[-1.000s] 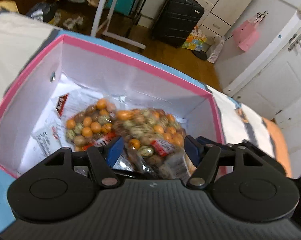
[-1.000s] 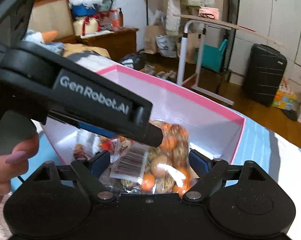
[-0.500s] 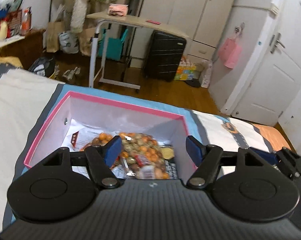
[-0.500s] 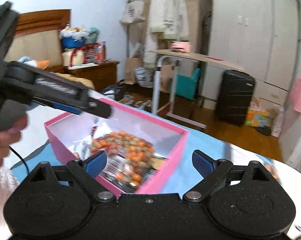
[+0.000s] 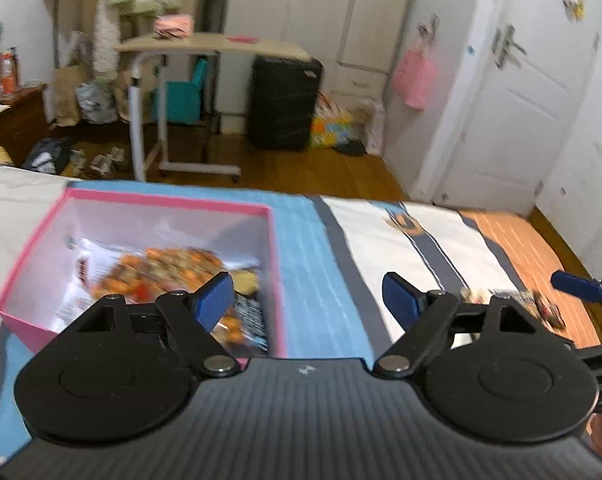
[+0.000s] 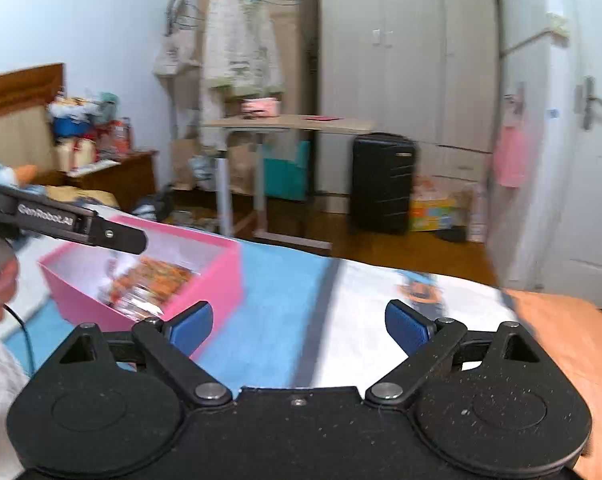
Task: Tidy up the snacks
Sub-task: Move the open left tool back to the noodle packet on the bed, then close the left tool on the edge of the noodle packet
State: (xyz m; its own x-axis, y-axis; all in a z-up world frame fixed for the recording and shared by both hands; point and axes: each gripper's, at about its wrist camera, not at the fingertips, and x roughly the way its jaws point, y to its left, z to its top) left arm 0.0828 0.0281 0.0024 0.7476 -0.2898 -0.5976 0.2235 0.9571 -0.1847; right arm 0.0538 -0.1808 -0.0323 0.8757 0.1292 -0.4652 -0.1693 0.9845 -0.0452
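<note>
Snacks: a clear bag of orange and brown snacks [image 5: 169, 268] is seen lying inside the pink box [image 5: 41, 232], on top of white packets.
Box: placed on the blue part of the bed cover [image 5: 309, 264], at about ten o'clock in both views.
Left gripper [image 5: 307, 300]: fingers spread wide, nothing held.
Right gripper [image 6: 299, 322]: fingers spread wide, nothing held.
Small dark packets [image 5: 541, 304]: seen on the orange area at three o'clock.

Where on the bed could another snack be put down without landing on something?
Free: the blue and white bedspread between the pink box and the orange patch. Crowded: the box, full of snack bags, and the far right, where small packets lie.
</note>
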